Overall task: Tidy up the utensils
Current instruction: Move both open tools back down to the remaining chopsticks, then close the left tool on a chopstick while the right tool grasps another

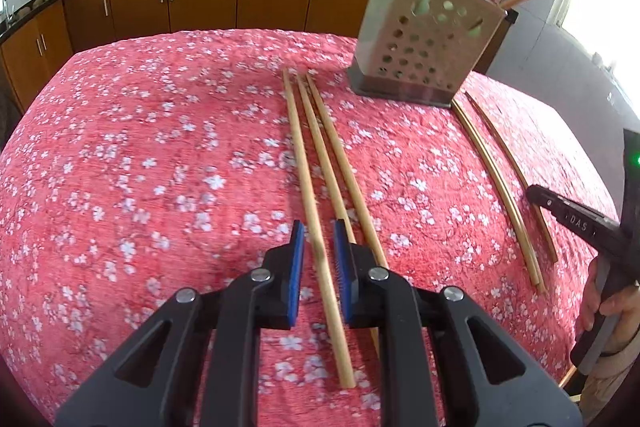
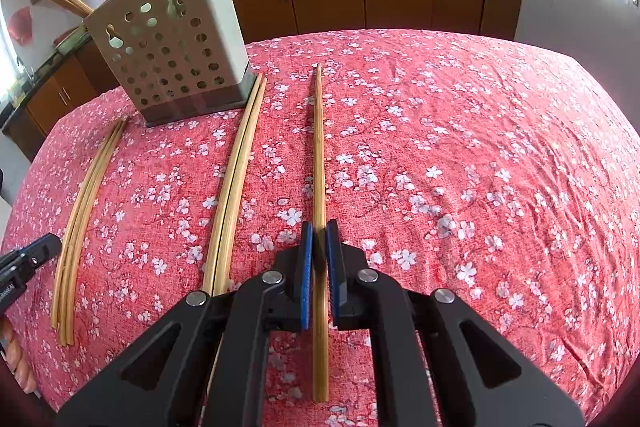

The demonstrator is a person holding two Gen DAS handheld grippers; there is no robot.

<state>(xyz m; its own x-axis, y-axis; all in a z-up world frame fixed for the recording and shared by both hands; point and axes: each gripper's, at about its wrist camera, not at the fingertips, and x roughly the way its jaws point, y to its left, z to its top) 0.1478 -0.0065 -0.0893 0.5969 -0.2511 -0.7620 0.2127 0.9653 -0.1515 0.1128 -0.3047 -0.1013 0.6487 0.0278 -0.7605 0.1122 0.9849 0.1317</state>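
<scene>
1. Our right gripper (image 2: 319,255) has its blue pads (image 2: 306,263) drawn in close on both sides of a single chopstick (image 2: 319,155) that runs straight ahead between them; whether they already pinch it we cannot tell.
2. Our left gripper (image 1: 318,259) stands with jaws apart, straddling the leftmost of three chopsticks (image 1: 320,155) on the cloth, nothing clamped.
3. We judge this the pick-up step: each gripper is lined up on one stick, neither lifted yet.
4. Next, we must close firmly, raise the sticks, tip them upright and carry them to the holder.
5. The sticks are long, thin, pale wood, and look apt to roll or pivot in the pads.
6. Left of the right jaws lies another pair of chopsticks (image 2: 234,187).
7. Ahead of the jaws stands the perforated holder (image 2: 172,55), a few sticks already leaning in it, on the red floral tablecloth (image 2: 480,167).
</scene>
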